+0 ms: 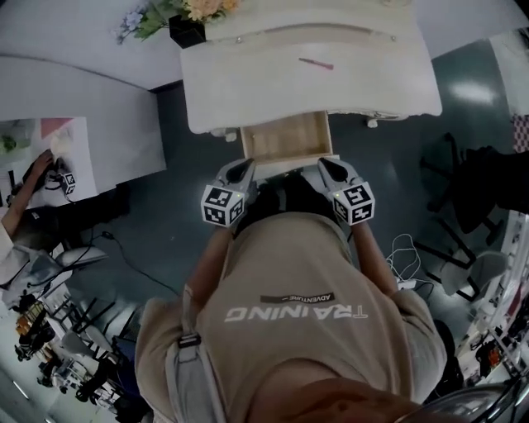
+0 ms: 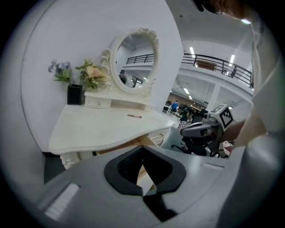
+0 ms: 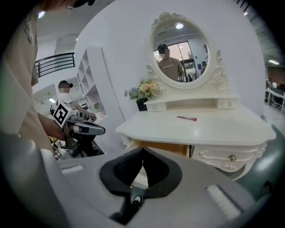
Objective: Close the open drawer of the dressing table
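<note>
Looking steeply down on white dressing table, with open drawer drawn out from under front edge of surface toward person. Pale wooden bottom of drawer exposed, white front panel nearest person. Left tool set at left end of that front panel, right tool at right end, marker cubes trailing toward person; contact with panel not resolvable from above. Jaws of left tool pressed together at tips, nothing held between them. Jaws of right tool likewise together, nothing held. Resting on surface: slim pink stick lying flat near middle, well apart from black vase at rear left corner. Held in vase: flowers, peach blooms with green leaves and pale blue sprigs. Standing upright at rear of surface: oval mirror in carved white frame, above low shelf of small drawers. Set beside drawer, on its right: closed side drawer with metal knob.
</note>
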### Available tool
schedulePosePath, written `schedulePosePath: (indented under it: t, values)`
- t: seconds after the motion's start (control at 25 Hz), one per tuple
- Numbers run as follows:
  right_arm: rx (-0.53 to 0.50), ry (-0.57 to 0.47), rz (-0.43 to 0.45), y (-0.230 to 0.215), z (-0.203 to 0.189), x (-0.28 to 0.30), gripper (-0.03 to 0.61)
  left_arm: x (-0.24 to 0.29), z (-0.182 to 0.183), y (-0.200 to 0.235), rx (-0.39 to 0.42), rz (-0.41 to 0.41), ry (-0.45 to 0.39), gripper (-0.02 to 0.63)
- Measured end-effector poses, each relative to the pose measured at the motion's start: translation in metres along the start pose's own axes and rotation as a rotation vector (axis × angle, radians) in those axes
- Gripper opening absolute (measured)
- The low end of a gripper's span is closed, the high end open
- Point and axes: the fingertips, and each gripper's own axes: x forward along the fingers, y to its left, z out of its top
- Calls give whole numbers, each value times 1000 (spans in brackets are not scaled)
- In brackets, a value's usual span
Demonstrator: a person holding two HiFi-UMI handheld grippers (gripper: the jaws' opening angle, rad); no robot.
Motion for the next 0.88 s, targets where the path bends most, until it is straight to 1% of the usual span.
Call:
schedulePosePath:
  t: [0.04,0.08,0.16,0.2,0.28,0.4,0.52,0.68,0.88]
  values:
    - [-2,17,12,-10,0,7,0,6,-7,2,-28,5,24,6]
    - [-6,33,25,-22,0,12,0,15,-14,2,-75,-3,44,6]
    - [-16,62,65,-42,0,22,0,33,-28,-1,-190,-24,64,7]
    - [-22,78,90,-47,-3,25,0,38,-36,-1,-238,-15,66,6]
    - [-35,121,135,-53,-16,32,0,38,-56,-1,-299,31,88,6]
    - [-30,179,169,-63,-35,40,0,34,-77,1,-336,96,123,6]
    - [1,259,180,-70,-63,42,0,32,-90,-4,-372,107,151,6]
    - [59,371,217,-72,-107,40,0,41,-117,-11,-387,57,226,6]
    - [120,457,192,-76,-153,46,0,49,-160,-17,-381,-15,344,6]
